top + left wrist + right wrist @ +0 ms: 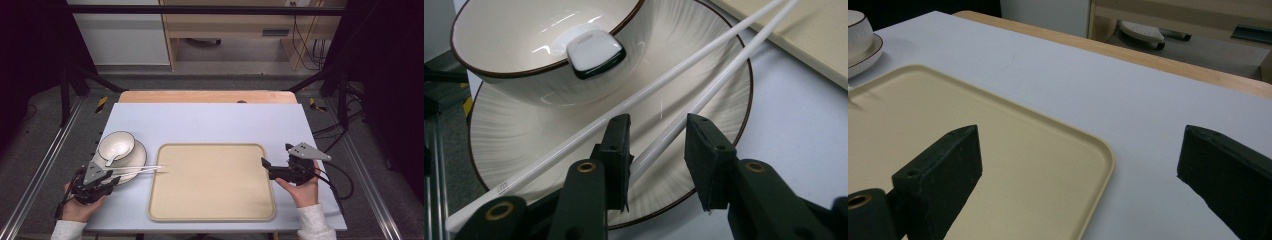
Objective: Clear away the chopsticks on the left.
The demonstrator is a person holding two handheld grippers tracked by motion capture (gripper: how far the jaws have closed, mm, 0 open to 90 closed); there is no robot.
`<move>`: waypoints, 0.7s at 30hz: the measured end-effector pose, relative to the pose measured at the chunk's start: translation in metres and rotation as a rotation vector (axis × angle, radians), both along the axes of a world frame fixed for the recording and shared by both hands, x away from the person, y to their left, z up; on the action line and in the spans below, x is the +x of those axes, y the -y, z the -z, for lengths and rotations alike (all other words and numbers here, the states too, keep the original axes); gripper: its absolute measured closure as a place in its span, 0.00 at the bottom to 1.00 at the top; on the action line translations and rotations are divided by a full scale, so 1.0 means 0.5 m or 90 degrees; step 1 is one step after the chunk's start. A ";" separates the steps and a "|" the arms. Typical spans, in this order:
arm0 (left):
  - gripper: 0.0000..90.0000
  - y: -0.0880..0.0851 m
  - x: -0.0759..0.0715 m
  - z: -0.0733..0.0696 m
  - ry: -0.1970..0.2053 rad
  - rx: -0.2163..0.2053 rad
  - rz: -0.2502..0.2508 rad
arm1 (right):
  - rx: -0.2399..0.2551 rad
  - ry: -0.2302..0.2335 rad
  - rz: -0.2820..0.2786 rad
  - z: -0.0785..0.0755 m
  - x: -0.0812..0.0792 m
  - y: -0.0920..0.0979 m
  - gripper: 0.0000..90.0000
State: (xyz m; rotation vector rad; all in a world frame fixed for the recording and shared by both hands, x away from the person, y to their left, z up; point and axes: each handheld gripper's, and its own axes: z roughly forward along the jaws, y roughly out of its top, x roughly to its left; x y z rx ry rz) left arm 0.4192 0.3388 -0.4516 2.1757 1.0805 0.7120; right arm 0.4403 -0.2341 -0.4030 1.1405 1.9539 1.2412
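A white bowl [116,145] [514,45] with a dark rim stands on a ribbed white plate [137,155] [514,135] at the left of the table, and a white spoon [111,159] [594,52] leans in the bowl. Two white chopsticks [140,170] [704,95] lie across the plate, their tips reaching the beige tray [210,182] [1013,145]. My left gripper [116,180] [659,125] is at the plate's near edge with one chopstick between its jaws, a gap still showing on one side. My right gripper [276,155] [1080,135] stands wide open over the tray's far right corner, holding nothing.
The tray lies in the middle of a pale blue table top [210,122]. A wooden edge [207,96] runs along the back, with the floor and cabinets beyond. Metal frame rails [40,170] flank both sides of the table.
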 end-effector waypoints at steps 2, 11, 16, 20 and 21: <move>0.73 0.004 0.000 0.000 0.000 0.002 0.004 | 0.000 0.000 0.000 0.000 0.000 0.000 0.05; 0.83 0.023 0.001 -0.001 -0.010 -0.001 0.020 | 0.001 -0.001 0.000 -0.001 0.000 0.001 0.05; 0.87 0.031 0.003 0.000 -0.017 -0.014 0.011 | 0.002 -0.003 0.001 -0.001 0.000 0.001 0.05; 0.91 0.038 0.005 0.000 -0.020 -0.021 0.001 | 0.000 -0.003 0.001 0.000 0.000 0.001 0.05; 0.91 0.039 0.005 0.001 -0.021 -0.024 -0.002 | -0.001 -0.003 0.001 0.000 0.001 0.001 0.05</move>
